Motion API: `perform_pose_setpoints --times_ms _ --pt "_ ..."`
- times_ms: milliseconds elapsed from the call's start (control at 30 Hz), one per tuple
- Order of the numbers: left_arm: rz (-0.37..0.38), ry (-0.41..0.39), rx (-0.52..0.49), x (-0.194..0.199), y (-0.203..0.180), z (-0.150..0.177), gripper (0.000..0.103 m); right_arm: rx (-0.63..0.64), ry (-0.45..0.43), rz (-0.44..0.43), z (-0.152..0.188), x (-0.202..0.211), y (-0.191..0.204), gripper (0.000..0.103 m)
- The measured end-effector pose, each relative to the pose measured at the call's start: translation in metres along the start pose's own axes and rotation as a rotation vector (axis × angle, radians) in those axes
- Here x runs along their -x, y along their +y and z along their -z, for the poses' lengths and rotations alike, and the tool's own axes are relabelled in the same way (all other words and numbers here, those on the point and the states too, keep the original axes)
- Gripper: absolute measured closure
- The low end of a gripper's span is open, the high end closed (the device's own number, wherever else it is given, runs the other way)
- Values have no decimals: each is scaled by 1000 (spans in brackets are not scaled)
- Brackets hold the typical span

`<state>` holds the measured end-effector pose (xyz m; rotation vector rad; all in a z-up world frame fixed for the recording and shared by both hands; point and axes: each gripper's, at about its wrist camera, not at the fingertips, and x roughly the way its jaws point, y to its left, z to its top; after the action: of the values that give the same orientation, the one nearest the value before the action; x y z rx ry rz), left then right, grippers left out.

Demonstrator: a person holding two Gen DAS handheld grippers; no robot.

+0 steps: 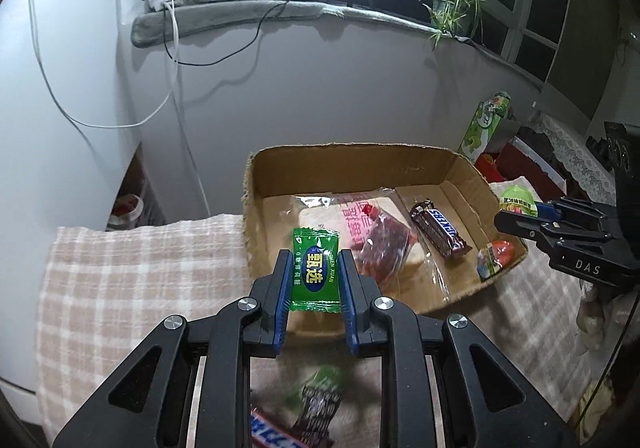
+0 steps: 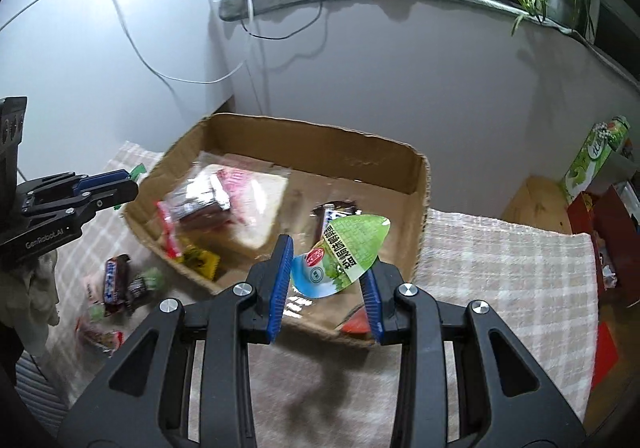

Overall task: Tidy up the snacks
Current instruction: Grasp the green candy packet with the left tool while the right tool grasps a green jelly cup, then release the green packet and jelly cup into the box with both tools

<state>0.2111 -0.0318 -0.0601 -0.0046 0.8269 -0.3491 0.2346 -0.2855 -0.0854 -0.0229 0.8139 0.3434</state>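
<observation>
Left tongs (image 1: 315, 274) clamp a green candy (image 1: 314, 270) — right tongs (image 2: 329, 272) pinch a jelly cup (image 2: 342, 254).

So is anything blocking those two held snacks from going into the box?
Nothing visible. The left gripper holds a green candy at the box's near edge; the right gripper holds a green-lidded cup over the open top. The bread pack and Snickers inside leave bare floor.

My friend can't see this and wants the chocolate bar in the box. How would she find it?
Find the open cardboard box on the checked cloth. On its floor, right of the big clear packet, lies the chocolate bar. It is the only dark brown wrapper there with white letters on blue.
</observation>
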Motion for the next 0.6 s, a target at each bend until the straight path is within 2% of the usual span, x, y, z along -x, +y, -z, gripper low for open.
perform_pose_setpoints --times_ms 267,333,367,433,500,600 --pt "5 18 -7 -14 -4 -5 81 2 21 -9 -4 -17 -7 68" --pt "2 12 -13 -13 -6 -7 79 5 18 -6 -4 -18 -6 66" --pt "0 13 -16 -13 -7 -7 75 4 17 -7 -4 -18 -6 63" --pt "-5 9 -21 -11 -9 -8 43 1 9 -3 -5 -17 -5 42" --pt "-10 -5 -29 -9 -12 -8 41 3 -4 4 -4 -14 -4 32" --pt "-8 -7 -25 -5 -12 -8 41 4 -12 0 -4 -10 -1 31"
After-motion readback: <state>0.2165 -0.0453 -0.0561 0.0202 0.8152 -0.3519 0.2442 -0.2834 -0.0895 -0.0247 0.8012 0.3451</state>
